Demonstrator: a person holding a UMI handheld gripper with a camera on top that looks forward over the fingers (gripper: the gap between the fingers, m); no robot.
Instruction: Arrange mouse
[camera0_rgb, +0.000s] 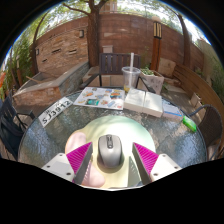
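The gripper (110, 160) has its two fingers wide apart, and the gray mouse (109, 149) sits between them on a round pad (100, 128) on the glass table (50, 140). Best to close slowly, squeezing both sides evenly so it doesn't slip.

The gripper (109, 162) points forward and slightly down over the mouse (109, 149). Its fingers are spread, one at each side of the mouse, with gaps showing.
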